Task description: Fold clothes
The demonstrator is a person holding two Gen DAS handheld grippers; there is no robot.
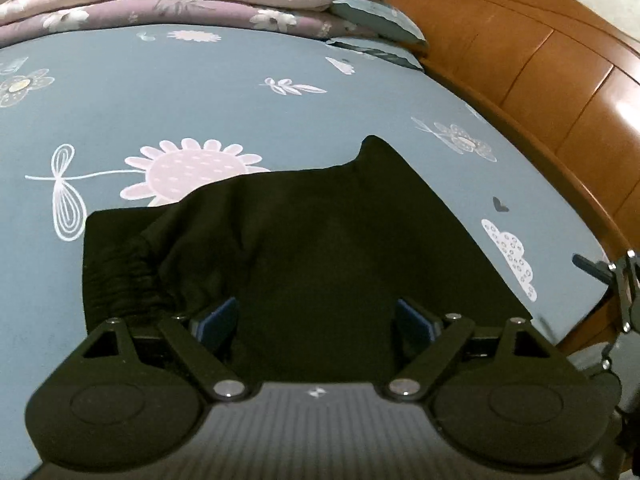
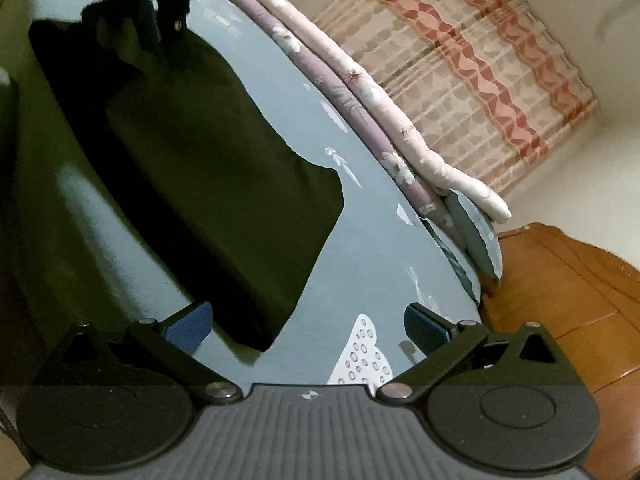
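Blue floral bedsheet (image 1: 240, 92) covers the bed, with folded quilts (image 1: 192, 0) along the far edge, a wooden headboard (image 1: 540, 72) and a patterned curtain (image 2: 460, 76) behind. Black garment (image 1: 320, 248) lies flat on the sheet, its elastic waistband bunched. Left gripper (image 1: 316, 320) is spread wide above the cloth, and the right gripper (image 2: 308, 326) gapes over the garment's corner, grasping nothing.

black garment (image 1: 320, 240): matt cloth, gathered elastic band | bed sheet (image 1: 200, 92): smooth printed cotton-like cloth | headboard (image 1: 560, 80): glossy varnished wood | fingers (image 2: 188, 326): blue ribbed pads, matt
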